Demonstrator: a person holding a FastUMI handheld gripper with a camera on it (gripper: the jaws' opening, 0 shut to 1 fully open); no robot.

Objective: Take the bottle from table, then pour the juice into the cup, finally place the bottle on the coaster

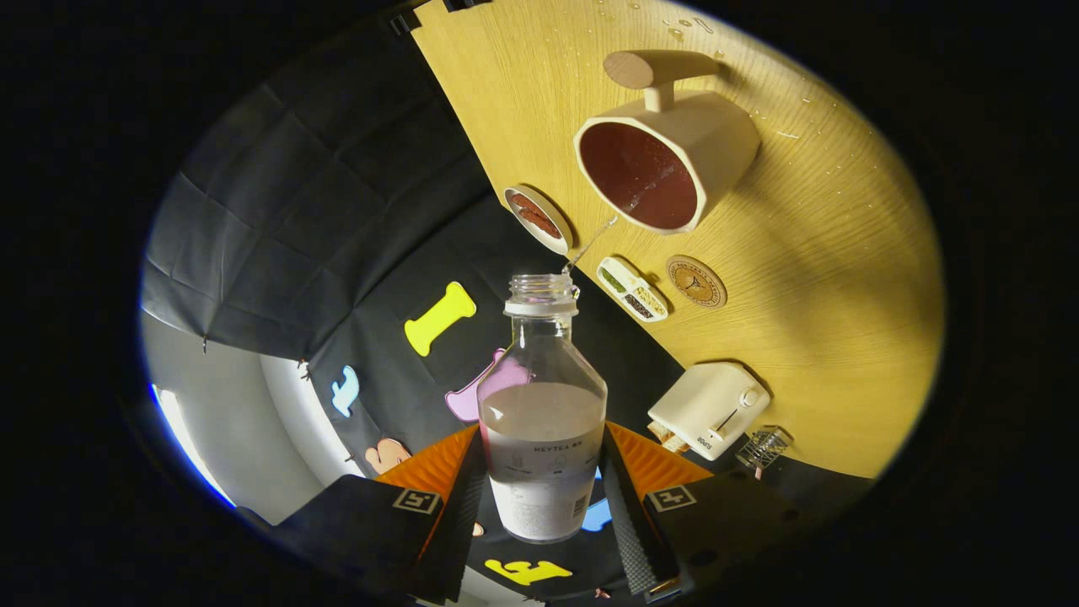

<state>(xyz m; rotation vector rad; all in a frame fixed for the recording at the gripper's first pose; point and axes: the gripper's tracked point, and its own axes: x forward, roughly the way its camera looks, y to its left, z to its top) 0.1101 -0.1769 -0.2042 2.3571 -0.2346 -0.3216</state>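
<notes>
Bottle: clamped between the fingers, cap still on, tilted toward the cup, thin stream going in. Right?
Not quite: the cap is off. The gripper view shows the bottle with a bare open neck, clamped between the fingers, a thin stream running from its mouth into the cup.

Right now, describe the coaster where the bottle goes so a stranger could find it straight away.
On the yellow wooden table, look just past the big cream mug with the wooden handle that the gripper, shut on the clear plastic bottle, pours into. The coaster lies beside a white divided tray: flat, round, brown, the only printed disc.
</notes>
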